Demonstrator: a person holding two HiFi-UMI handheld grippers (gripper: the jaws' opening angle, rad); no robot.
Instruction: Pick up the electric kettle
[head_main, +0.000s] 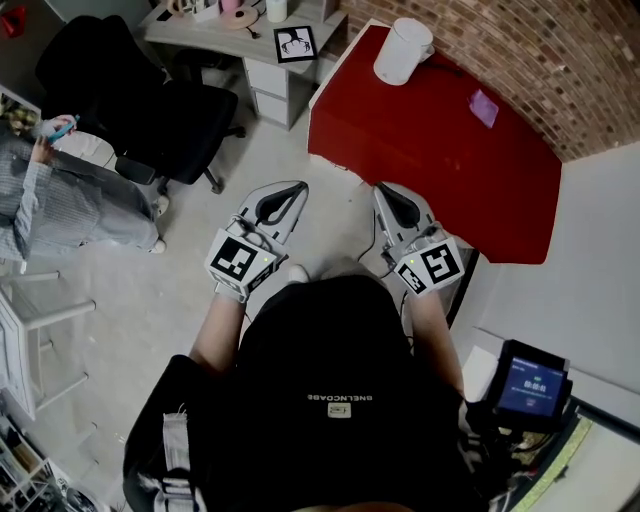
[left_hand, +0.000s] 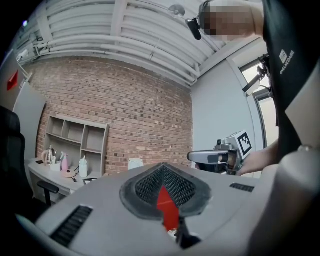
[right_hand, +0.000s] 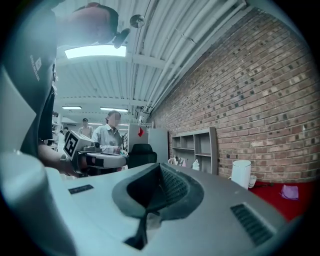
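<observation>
The white electric kettle stands at the far corner of the red table, close to the brick wall. It shows small in the left gripper view and in the right gripper view. My left gripper is over the floor, short of the table's near left corner, jaws together and empty. My right gripper hangs at the table's near edge, also closed with nothing in it. Both point level toward the kettle, well short of it.
A black office chair and a grey desk with a marker card stand to the left. A seated person is at far left. A purple scrap lies on the table. A blue-screened device sits lower right.
</observation>
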